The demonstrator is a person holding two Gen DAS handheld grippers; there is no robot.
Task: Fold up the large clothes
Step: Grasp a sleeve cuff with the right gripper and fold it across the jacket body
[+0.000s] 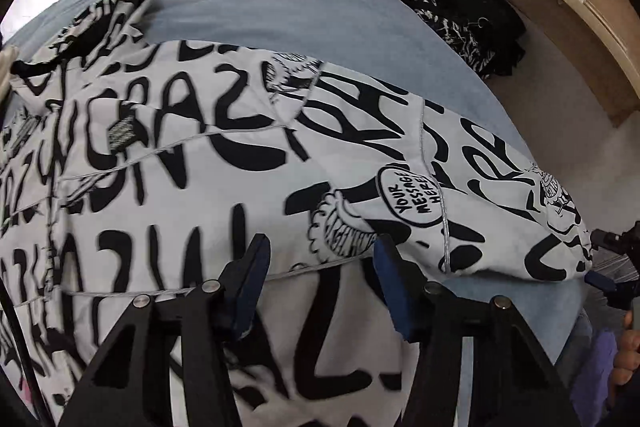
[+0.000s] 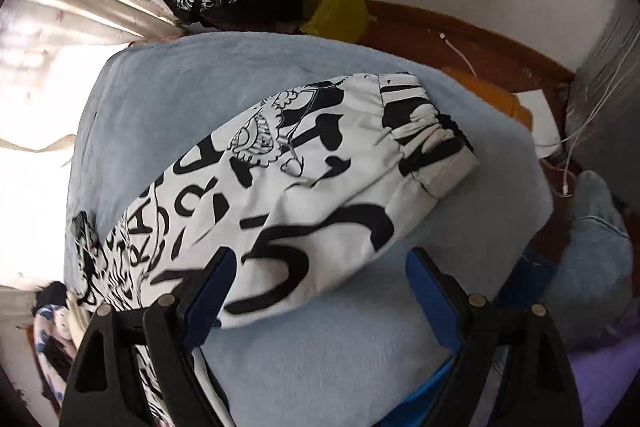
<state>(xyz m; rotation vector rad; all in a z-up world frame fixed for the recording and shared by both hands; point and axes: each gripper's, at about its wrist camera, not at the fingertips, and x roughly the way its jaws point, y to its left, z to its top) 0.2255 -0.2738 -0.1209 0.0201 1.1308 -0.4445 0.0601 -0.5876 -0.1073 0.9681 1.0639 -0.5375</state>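
Your left hand-held gripper point(image 1: 318, 259) and right hand-held gripper point(image 2: 316, 279) hover open, empty, over the printed jacket point(image 1: 224, 163), sleeve point(image 2: 320, 179) laid out, folding barely begun.

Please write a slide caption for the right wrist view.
Open right gripper above the printed sleeve lying on the blue blanket.
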